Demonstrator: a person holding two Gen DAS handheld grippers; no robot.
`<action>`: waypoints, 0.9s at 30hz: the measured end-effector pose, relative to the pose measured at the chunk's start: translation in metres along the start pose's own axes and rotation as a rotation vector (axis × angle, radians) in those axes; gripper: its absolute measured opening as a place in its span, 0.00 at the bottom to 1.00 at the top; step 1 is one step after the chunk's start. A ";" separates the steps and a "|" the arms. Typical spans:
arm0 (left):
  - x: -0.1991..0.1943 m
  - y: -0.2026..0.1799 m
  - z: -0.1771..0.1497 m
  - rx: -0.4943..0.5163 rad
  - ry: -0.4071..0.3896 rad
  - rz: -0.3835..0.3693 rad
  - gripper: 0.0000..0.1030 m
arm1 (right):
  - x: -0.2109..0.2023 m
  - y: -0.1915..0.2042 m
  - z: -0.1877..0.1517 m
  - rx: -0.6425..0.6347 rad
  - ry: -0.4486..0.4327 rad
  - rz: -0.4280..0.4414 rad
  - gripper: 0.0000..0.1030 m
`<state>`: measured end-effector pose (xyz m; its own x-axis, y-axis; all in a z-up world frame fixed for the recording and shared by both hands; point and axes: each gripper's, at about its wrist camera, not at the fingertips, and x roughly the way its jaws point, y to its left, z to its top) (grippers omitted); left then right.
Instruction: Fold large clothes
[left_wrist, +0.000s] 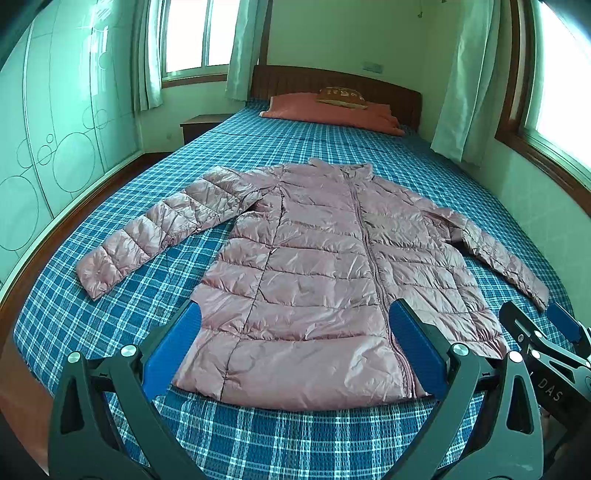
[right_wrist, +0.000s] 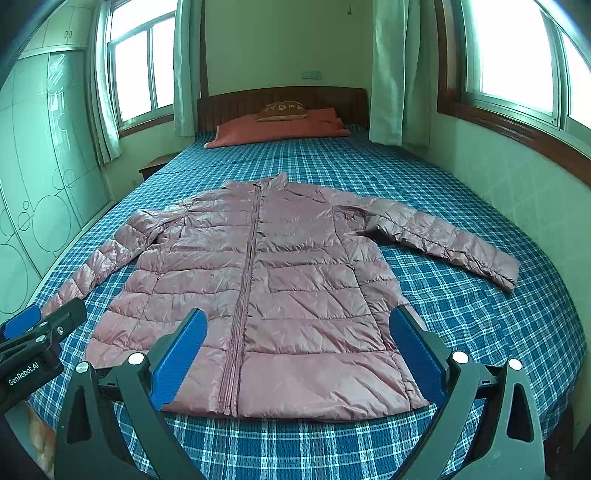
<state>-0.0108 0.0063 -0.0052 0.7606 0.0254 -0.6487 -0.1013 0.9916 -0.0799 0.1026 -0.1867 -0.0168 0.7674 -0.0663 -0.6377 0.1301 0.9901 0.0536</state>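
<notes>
A pink quilted jacket (left_wrist: 314, 280) lies flat and face up on the bed, zipped, collar toward the headboard, both sleeves spread out to the sides. My left gripper (left_wrist: 295, 339) hovers above the left half of its hem, open, blue pads wide apart with nothing gripped. My right gripper (right_wrist: 297, 343) hangs over the right half of the hem of the jacket (right_wrist: 258, 288), also open and empty. At the far right of the left wrist view the right gripper (left_wrist: 543, 332) shows; in the right wrist view the left gripper (right_wrist: 37, 332) appears at the far left.
The bed has a blue plaid cover (left_wrist: 258, 443). An orange pillow (left_wrist: 332, 112) with a small brown cushion sits by the wooden headboard (right_wrist: 280, 99). A wardrobe (left_wrist: 55, 129) stands left, a nightstand (left_wrist: 201, 125) beside the bed, a wall and windows right.
</notes>
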 end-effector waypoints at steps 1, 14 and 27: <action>0.000 0.000 0.000 0.000 0.001 -0.002 0.98 | 0.000 0.000 0.000 0.000 0.001 0.000 0.95; 0.000 0.001 0.000 -0.001 0.003 -0.003 0.98 | 0.003 0.001 -0.002 -0.003 0.011 0.003 0.95; 0.000 0.000 -0.001 0.002 0.004 -0.002 0.98 | 0.004 0.001 -0.003 -0.004 0.011 0.002 0.95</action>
<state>-0.0113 0.0059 -0.0063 0.7579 0.0227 -0.6519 -0.0986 0.9919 -0.0800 0.1038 -0.1852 -0.0215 0.7608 -0.0632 -0.6459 0.1263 0.9906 0.0518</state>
